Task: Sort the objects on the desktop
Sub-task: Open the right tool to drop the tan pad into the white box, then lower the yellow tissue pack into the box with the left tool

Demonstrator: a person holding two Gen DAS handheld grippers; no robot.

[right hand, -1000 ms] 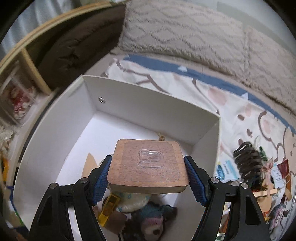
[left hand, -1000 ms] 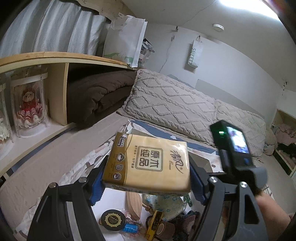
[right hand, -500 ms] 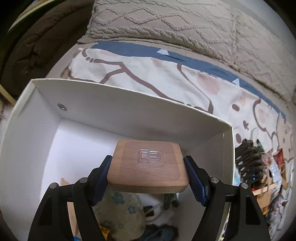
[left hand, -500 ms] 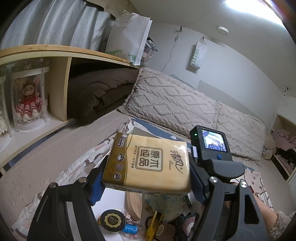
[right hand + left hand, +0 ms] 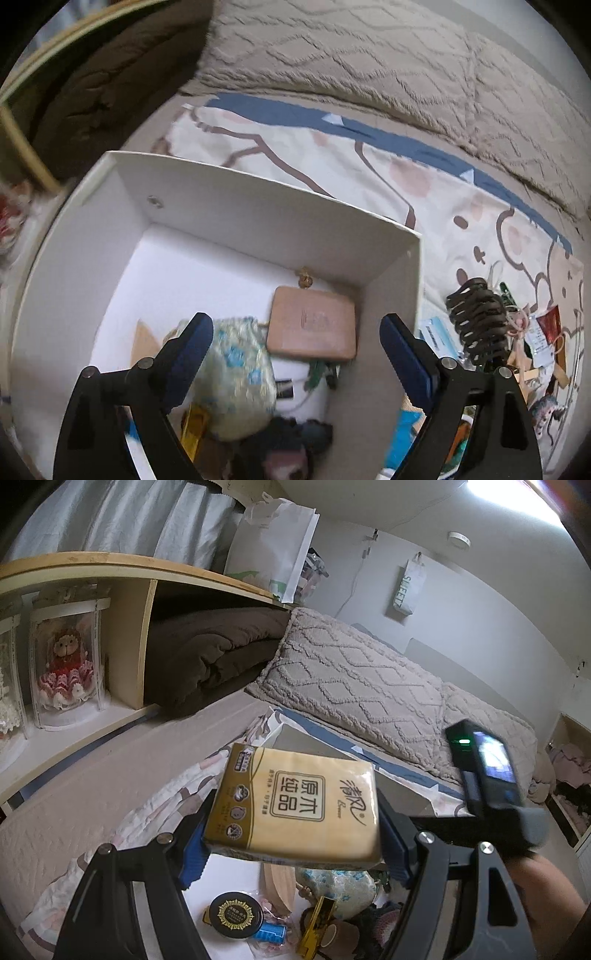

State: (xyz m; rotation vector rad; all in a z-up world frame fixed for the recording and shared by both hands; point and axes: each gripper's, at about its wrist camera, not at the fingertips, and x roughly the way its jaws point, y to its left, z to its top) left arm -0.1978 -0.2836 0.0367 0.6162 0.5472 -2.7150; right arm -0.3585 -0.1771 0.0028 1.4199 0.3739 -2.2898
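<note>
The left gripper [image 5: 295, 834] is clamping a tissue pack [image 5: 295, 808] between its blue pads, pointing slightly downward. The right gripper [image 5: 295, 350] is pointing steeply down, its jaws opening with nothing between them. A bare forearm [image 5: 546, 893] is showing behind it.

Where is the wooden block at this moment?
In the right wrist view, the wooden block lies inside the white box, near its right wall, beside the floral pouch.
</note>
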